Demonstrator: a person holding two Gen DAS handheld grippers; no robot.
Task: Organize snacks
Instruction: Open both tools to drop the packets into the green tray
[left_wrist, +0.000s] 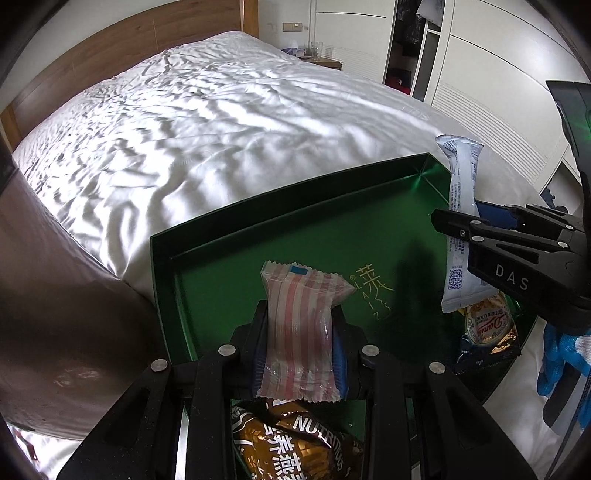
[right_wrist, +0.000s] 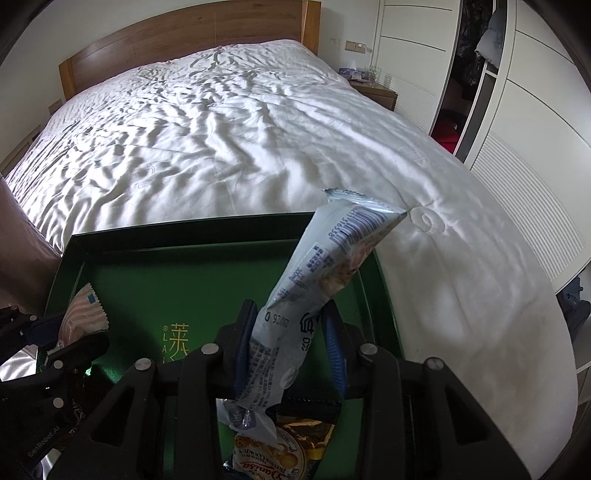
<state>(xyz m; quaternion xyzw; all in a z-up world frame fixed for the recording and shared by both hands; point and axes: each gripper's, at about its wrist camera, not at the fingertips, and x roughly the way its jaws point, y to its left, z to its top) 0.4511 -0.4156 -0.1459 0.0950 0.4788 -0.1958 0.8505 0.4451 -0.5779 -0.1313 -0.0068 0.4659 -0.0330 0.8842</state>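
- While both packets hang over the box, we take the pink-and-white striped plastic-wrapped snack as the thing in hand: it sits pinched between the pads of our left gripper, its long axis running straight out along the fingers, its far crimped end above the floor of the shallow dark green cardboard box.
- Our left jaws are clenched on that snack at its middle and near part; it touches nothing else that we can see.
- Just to the right, we carry the long pale blue-and-white printed sachet in our right gripper, jaws clamped on its lower part, so that it stands tilted, its top leaning away and to the right over the box's right wall.
- Below the grippers, at the near edge of the box, lie a brown foil oat bar pack under the left one and a gold-and-blue butter cookie packet under the right one.
- We judge that the open green floor lies ahead of and below both sets of jaws, so a short forward-and-down move would serve; the left gripper is nearer the left half, the right nearer the right wall.
- Around the box spreads the wrinkled white bedsheet.
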